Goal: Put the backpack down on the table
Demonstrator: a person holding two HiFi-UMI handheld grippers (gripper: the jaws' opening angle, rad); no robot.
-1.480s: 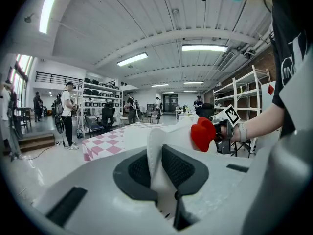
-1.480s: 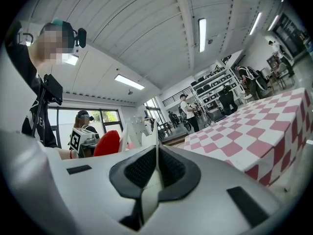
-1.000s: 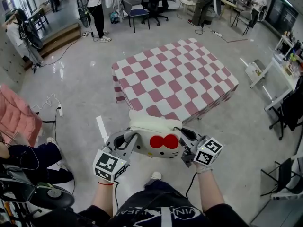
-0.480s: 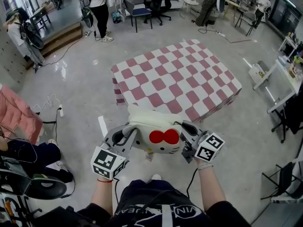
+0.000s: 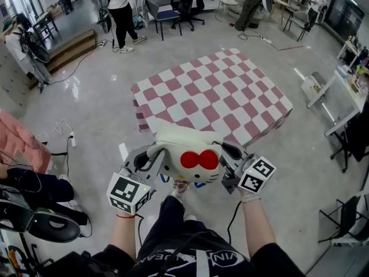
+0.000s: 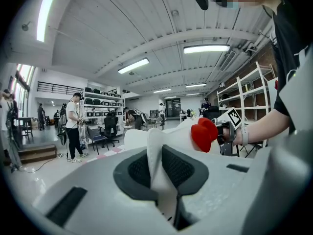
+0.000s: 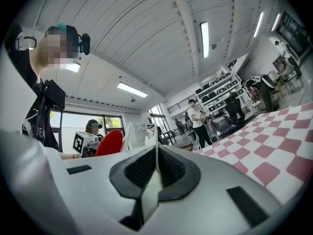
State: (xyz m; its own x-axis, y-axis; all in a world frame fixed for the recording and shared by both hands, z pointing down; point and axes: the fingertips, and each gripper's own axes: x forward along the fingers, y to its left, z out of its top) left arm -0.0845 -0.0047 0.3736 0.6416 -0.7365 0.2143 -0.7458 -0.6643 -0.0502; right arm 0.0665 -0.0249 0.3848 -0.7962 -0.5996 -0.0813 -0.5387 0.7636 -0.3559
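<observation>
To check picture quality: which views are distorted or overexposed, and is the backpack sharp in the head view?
Head view: even light, the backpack sharp, faint glare on the floor. Left gripper view: strong fisheye with black corners, the ceiling lamp blown out. Right gripper view: same fisheye, the window washed out.

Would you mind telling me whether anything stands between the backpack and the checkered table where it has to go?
Nothing visible does. The backpack, pinched by the left gripper and the right gripper, hangs by the near edge of the table, and the checkered cloth shows nothing lying on it.
</observation>
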